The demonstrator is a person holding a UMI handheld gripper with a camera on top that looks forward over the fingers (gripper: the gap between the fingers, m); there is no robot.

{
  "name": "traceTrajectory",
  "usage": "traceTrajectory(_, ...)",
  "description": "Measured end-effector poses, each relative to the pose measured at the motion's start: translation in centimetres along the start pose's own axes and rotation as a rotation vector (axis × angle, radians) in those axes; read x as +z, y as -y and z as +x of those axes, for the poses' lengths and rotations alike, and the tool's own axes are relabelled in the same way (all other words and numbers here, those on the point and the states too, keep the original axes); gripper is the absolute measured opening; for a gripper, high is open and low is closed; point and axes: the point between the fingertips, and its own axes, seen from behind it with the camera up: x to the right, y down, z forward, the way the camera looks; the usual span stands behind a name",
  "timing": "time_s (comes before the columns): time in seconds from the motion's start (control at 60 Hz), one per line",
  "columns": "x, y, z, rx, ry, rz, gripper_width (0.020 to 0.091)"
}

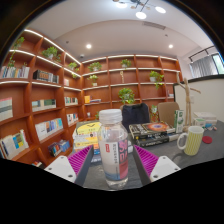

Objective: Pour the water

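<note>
1. While the gripper clamps the water bottle at mid-body between both pads, the bottle stands upright above the table.
2. Thin clear plastic probably flexes and slips; holding mid-body seems safest.
3. Open room lies toward the yellow-green mug, near the table's right edge; books crowd behind.

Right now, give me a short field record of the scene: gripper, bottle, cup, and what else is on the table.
gripper: fingers either side of the bottle; contact unclear
bottle: clear plastic, upright, labelled, between the fingers
bottle cap: on
cup: pale yellow-green mug, upright on the table beyond the right finger
table: dark top
books: stacked behind the bottle
background: wooden bookshelves with plants
</note>
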Motion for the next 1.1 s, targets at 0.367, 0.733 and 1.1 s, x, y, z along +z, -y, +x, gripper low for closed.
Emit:
traceTrajectory(0.367, 1.8, 0.4, 0.3, -0.056, -0.015, 0.022, 0.0373)
traceTrajectory(0.733, 0.7, 3.3, 8.2, 0.36, -0.089, 0.058, 0.0369)
traceTrajectory(1.1, 3.1, 9.5, 18.4, 1.203, 0.023, 0.225, 0.0368)
